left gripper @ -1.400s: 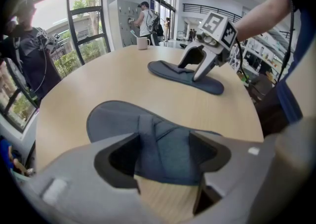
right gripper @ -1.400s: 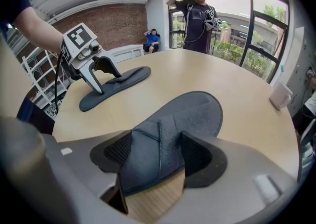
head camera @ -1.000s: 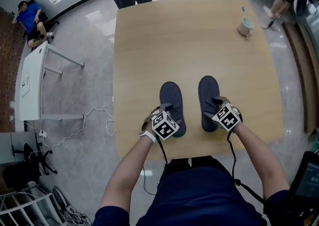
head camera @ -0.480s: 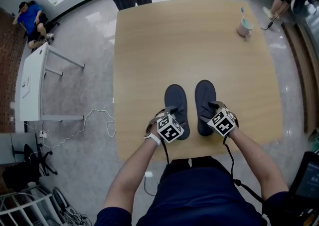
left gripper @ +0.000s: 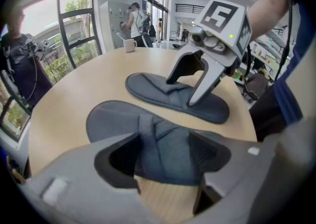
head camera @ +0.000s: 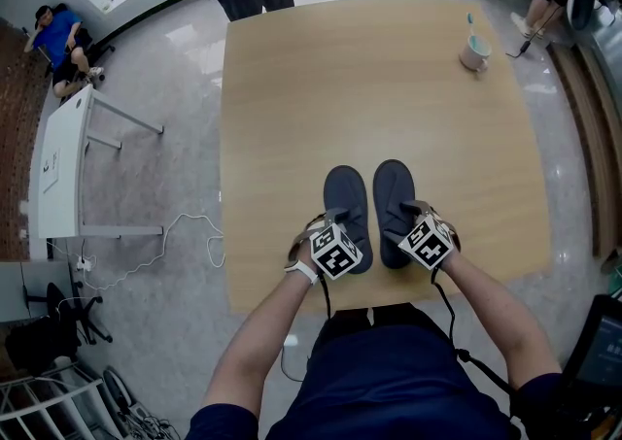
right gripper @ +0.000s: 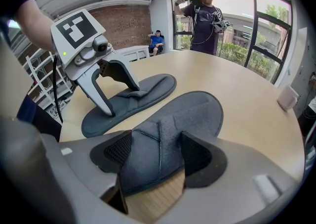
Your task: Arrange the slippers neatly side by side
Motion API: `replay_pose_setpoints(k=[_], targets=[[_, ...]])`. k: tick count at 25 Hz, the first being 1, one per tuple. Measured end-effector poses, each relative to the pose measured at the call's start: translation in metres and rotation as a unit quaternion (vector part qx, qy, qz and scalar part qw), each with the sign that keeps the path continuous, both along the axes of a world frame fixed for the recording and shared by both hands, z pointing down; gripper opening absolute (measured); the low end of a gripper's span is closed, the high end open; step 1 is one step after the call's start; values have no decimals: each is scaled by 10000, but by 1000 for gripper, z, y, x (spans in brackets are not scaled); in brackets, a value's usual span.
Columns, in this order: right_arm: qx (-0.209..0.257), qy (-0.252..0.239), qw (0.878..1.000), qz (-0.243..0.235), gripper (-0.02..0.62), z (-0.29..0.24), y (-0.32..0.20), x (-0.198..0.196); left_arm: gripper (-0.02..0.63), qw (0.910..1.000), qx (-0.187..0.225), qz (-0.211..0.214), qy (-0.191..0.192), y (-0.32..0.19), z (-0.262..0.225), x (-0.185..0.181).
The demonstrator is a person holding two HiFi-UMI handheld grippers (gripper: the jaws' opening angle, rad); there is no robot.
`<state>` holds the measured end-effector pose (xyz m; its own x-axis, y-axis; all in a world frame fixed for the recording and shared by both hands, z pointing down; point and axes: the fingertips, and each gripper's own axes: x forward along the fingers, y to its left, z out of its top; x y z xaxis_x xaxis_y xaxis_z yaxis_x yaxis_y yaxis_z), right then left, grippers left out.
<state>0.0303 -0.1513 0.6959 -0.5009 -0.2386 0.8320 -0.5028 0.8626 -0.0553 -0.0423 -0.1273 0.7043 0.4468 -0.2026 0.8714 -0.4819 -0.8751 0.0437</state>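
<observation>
Head view: the left slipper (head camera: 347,197) and right slipper (head camera: 394,187) lie near the bench's (head camera: 292,88) 6 o'clock edge. Their toes point toward 12 and they almost touch, the left one a shade nearer 6. A pull toward 6 could tip a heel over that edge.

Left gripper view: the left hand-held gripper (left gripper: 163,156) has its jaws wide, clamped across its slipper's strap. On release, the soft fabric may cling to a pad and drag the slipper askew.

Right gripper view: the right hand-held gripper (right gripper: 150,158) grips its slipper's strap the same way. A push toward 9 could ride one sole over the other.
</observation>
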Motion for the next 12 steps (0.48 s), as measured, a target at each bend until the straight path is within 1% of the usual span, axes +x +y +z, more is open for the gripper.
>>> replay_pose_setpoints(k=[12], targets=[[-10,-10,10000,-83,324,0,8,-10,322,10000,-4,19,9,4,1,6]])
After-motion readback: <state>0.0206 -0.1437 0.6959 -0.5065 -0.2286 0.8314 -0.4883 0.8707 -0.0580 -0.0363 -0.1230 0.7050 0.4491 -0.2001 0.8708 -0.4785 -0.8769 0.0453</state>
